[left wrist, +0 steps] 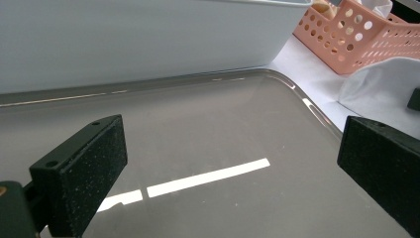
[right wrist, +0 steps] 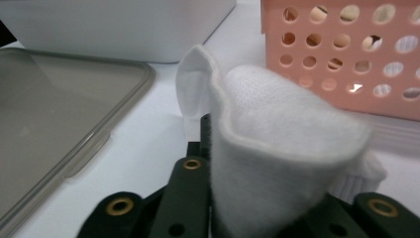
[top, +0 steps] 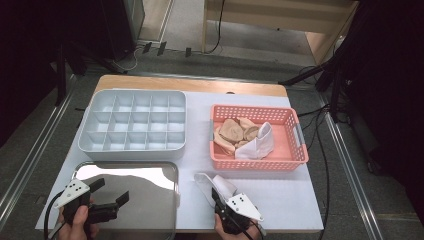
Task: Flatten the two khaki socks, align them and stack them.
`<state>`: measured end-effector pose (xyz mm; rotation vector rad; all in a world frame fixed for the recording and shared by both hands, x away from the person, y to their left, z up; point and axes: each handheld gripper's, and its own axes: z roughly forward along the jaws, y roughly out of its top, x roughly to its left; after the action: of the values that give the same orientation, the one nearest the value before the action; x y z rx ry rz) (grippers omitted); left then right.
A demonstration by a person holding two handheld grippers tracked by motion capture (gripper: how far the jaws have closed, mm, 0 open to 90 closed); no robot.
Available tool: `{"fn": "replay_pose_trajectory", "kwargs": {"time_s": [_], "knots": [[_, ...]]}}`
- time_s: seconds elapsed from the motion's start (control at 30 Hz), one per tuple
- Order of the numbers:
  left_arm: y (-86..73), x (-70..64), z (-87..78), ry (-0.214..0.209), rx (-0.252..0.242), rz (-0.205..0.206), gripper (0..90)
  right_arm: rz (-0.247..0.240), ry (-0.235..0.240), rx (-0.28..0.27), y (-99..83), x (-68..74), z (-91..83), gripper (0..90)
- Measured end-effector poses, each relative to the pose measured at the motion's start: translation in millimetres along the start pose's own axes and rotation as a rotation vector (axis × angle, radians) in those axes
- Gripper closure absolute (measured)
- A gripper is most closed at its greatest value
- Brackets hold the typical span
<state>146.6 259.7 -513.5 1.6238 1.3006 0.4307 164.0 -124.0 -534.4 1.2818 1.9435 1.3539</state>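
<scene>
Here, the right gripper (top: 216, 194) is pinching a white sock (right wrist: 277, 148) between its jaws, holding it just right of the metal tray (top: 165, 200) and in front of the pink basket (top: 295, 155). The left gripper (top: 111, 192) is hovering over the same tray, jaws spread with nothing between them.

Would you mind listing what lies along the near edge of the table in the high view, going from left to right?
Left gripper → metal tray → white sock → right gripper.
</scene>
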Motion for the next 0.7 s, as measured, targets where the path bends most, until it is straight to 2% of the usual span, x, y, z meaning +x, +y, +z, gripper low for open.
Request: {"fn": "replay_pose_trajectory", "kwargs": {"time_s": [0.13, 0.2, 0.27, 0.53, 0.57, 0.7], "knots": [[0.3, -2.1, 1.3, -0.004, 0.002, 0.004, 0.0, 0.039, 0.038, 0.049, 0.3, -4.7, 0.8, 49.3], [0.9, -3.4, 1.8, -0.003, 0.001, 0.002, 0.0, 0.042, 0.020, 0.067, 0.1, -6.6, -0.8, 39.2], [1.4, -4.2, 2.8, -0.009, 0.001, 0.004, 0.0, 0.057, 0.024, 0.082, 0.2, -10.0, -3.9, 31.7], [5.1, -12.1, 10.7, -0.020, 0.003, 0.009, 0.0, 0.067, 0.005, 0.115, 0.4, -20.5, -23.7, 15.9], [5.1, -12.1, 10.7, -0.020, 0.003, 0.009, 0.0, 0.067, 0.005, 0.115, 0.4, -20.5, -23.7, 15.9], [7.2, -14.6, 15.8, -0.020, 0.002, 0.009, 0.0, 0.071, -0.009, 0.090, 5.5, -34.2, -41.2, 14.6]]}}
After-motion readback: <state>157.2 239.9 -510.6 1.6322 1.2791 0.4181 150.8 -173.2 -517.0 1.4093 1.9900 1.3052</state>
